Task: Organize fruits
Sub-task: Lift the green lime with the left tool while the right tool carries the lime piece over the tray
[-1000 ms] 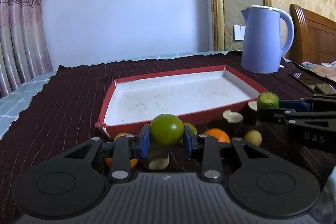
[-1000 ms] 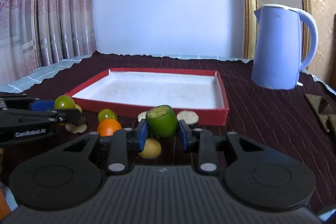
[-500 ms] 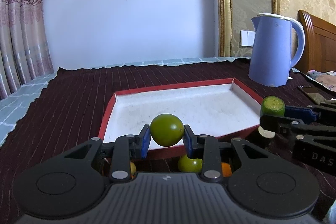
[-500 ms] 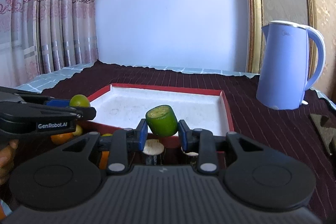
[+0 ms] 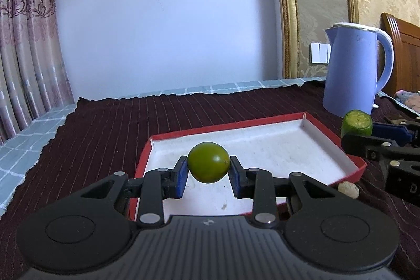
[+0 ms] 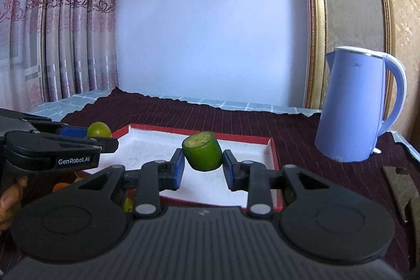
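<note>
Both claws are carrying fruit over the red-walled white tray [image 5: 351, 162], which is lying on the dark striped cloth covering the surface [image 5: 105, 127]. Blue electric kettle [image 6: 357, 106] is standing off the tray's far right corner, at about 2 o'clock from the right claw.

Step in hand, as I read it: lowering both fruits into the tray. Doing it well likely means bringing each claw down close to the tray floor before letting go, since the round green tomato [image 5: 208, 162] is going to roll and the cut green cucumber chunk [image 6: 202, 151] may tip. Keeping the two drop spots apart should be avoiding a knock.

Left claw [image 5: 208, 175] is pinching the tomato between its blue pads, nearly fully closed, pointing slightly downward over the tray's near-left part. Right claw [image 6: 202, 169] is gripping the cucumber chunk the same way, cut face tilted up and left, hanging above the tray's near edge. In the right view the left claw is sitting at 9 o'clock, its tomato above the tray's left corner.

Leftover bits are waiting outside the tray: a pale slice [image 5: 348, 190] at its near-right corner, orange fruit [image 6: 61, 186] at its near-left.
</note>
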The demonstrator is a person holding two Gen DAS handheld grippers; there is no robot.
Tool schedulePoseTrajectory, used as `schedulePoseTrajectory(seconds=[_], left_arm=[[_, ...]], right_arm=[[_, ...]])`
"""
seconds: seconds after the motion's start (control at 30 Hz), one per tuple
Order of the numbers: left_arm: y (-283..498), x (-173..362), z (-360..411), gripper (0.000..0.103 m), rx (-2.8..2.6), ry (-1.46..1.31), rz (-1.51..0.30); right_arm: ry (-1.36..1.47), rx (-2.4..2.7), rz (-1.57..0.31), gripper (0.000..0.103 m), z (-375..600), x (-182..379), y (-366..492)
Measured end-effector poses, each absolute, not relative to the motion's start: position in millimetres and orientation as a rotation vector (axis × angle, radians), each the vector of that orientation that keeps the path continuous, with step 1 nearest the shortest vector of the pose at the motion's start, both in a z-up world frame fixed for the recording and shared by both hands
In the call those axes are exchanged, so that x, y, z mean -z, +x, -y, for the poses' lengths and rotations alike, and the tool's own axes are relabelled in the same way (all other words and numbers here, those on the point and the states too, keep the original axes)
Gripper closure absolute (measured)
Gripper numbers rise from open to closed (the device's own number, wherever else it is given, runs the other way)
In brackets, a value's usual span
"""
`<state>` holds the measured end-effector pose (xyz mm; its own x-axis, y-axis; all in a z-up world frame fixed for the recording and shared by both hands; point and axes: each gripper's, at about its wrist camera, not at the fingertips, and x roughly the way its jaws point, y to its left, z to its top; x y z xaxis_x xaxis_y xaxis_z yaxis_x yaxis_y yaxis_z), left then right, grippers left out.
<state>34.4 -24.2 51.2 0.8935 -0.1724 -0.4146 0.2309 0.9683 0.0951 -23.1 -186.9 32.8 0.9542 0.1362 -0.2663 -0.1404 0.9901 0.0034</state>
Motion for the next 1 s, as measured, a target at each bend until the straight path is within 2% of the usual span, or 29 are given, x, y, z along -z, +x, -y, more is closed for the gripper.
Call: schedulePoseTrajectory(seconds=[0.57,1.0], left_arm=[[63.5,-77.8,32.3,0.071,0.185,0.13,-0.389],[94.9,-56.2,51.9,0.071,0.158,0.165,-0.463]], right_arm=[[-0.047,-0.12,-0.183,0.073,189.2,-75.9,1.9],[-0.02,-0.14,-0.252,0.073,183.8,-56.1,35.4]])
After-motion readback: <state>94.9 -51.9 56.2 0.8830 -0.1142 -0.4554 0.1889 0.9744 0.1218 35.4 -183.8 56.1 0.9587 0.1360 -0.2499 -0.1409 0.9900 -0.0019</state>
